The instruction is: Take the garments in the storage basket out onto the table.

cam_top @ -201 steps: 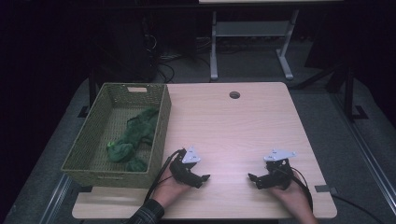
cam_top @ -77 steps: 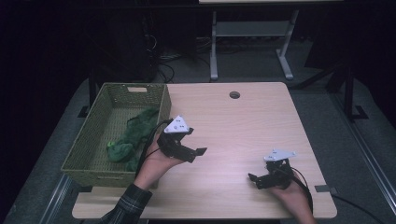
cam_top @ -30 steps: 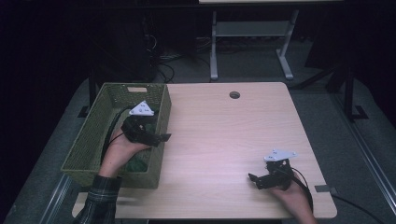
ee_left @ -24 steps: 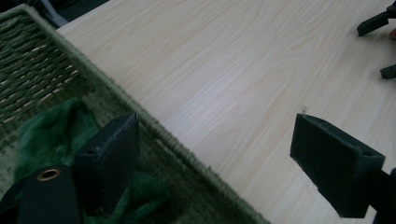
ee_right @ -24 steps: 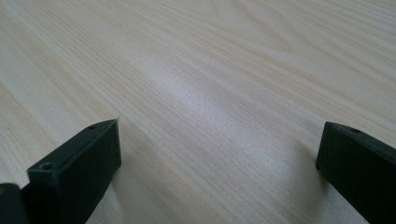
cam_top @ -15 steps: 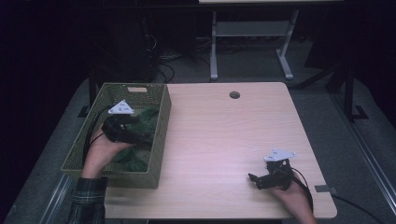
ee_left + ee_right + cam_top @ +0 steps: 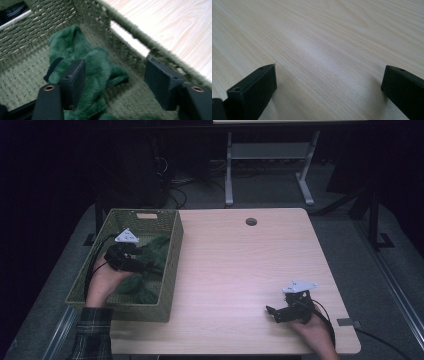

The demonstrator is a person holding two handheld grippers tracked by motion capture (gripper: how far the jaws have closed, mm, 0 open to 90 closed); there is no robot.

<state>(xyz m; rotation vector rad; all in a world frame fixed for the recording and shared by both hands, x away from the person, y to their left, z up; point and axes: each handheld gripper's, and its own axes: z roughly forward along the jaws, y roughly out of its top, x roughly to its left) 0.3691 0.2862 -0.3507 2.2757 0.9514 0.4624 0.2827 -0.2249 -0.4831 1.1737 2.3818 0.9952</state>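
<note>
Reaching into a green woven basket [image 7: 170, 270] at the left edge of a pale wooden bench [image 7: 250, 270], the left claw [image 7: 115, 75] hangs over a green plush cloth [image 7: 95, 72] lying on the basket floor. Its jaws have just been closing, yet a gap remains: one pad touches the fur while the other stands clear beside the basket wall, with a fold of cloth between them. Near the front right corner of the bench, well apart from the basket, the right claw [image 7: 272, 312] rests with its jaws wide open and nothing between them.
</note>
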